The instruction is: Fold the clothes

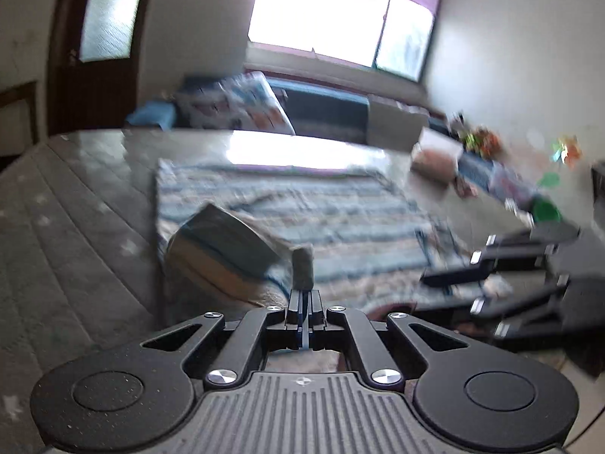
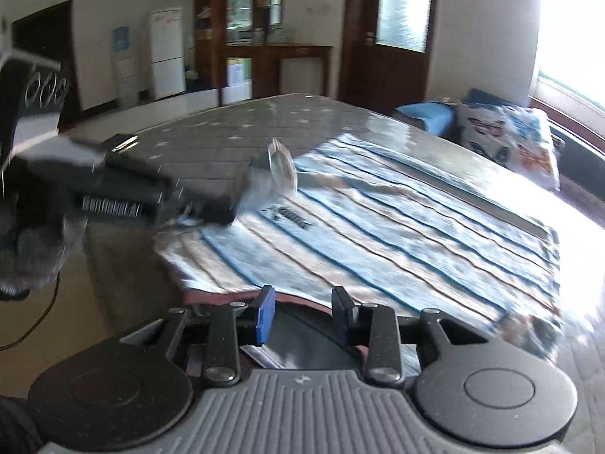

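A blue, white and tan striped shirt [image 1: 321,204] [image 2: 397,242] lies spread flat on a grey quilted mattress [image 1: 75,227] [image 2: 211,140]. My left gripper [image 1: 303,291] is shut on a pinch of the shirt's cloth at its near left corner. A flap of the shirt [image 1: 219,242] stands lifted and curled over beside the gripper. The right wrist view shows the left gripper [image 2: 223,212] coming in from the left with the raised cloth [image 2: 280,166] at its tip. My right gripper [image 2: 302,314] [image 1: 450,291] is open at the shirt's near edge, with nothing pressed between its fingers.
A butterfly-print pillow [image 2: 503,140] [image 1: 242,102] and a blue cushion [image 2: 427,117] lie past the mattress's far side under a bright window [image 1: 321,11]. Small colourful items [image 1: 480,140] are scattered at the right. A white fridge [image 2: 166,53] and a wooden cabinet [image 2: 264,38] stand in the background.
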### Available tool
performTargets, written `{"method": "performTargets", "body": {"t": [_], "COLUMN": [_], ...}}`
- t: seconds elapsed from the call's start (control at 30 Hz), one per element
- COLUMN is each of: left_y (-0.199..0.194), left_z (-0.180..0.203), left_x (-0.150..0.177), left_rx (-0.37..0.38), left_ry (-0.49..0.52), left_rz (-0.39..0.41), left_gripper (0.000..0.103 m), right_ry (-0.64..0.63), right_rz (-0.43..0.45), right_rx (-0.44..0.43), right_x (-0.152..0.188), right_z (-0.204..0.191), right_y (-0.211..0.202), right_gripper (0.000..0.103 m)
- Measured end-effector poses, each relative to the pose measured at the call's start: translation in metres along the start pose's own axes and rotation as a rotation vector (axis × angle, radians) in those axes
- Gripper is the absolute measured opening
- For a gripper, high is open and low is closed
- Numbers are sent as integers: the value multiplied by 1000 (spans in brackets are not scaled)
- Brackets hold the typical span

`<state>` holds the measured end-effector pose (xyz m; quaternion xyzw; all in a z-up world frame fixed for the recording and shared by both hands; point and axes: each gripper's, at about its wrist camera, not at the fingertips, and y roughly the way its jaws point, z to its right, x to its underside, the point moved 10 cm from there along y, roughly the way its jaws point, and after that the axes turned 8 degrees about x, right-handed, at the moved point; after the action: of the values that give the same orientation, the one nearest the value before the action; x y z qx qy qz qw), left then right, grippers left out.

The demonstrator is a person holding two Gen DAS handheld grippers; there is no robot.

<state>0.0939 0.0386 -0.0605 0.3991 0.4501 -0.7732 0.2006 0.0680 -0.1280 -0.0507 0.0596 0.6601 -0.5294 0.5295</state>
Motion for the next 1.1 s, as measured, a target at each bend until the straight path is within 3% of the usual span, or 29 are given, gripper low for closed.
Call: {"method": "performTargets", "body": {"t": [0.13, 0.33, 0.57, 0.8, 0.97, 1.0, 1.03, 1.1], "left_y": [4, -10, 21, 47, 46, 46, 45, 44], "left_z": [3, -24, -62, -65, -63, -63, -63, -63], "left_x": [3, -23, -30, -14, -18, -19, -21, -24], "left_rx": [33, -55, -149, -173, -184, -186, -191, -203], "left_ry": [7, 18, 1, 44, 60, 63, 67, 76], "left_rz": [-48, 7, -44, -107, -106, -106, -101, -91], "left_gripper": [14, 13, 13, 13, 15, 21, 35, 49], "right_ry": [50, 92, 158, 231, 269, 276, 284, 299], "right_rz": [-9, -15, -13, -40, -67, -70, -72, -77], "right_rx": [25, 56, 120, 250, 299, 305, 311, 322], "right_x": [8, 16, 25, 39, 45, 45, 46, 46], "right_z": [19, 38, 64, 123, 155, 159, 163, 172], "right_y": [-6, -5, -7, 2, 21, 26, 31, 40], "right_gripper": [33, 33, 33, 33, 33, 33, 33, 33]}}
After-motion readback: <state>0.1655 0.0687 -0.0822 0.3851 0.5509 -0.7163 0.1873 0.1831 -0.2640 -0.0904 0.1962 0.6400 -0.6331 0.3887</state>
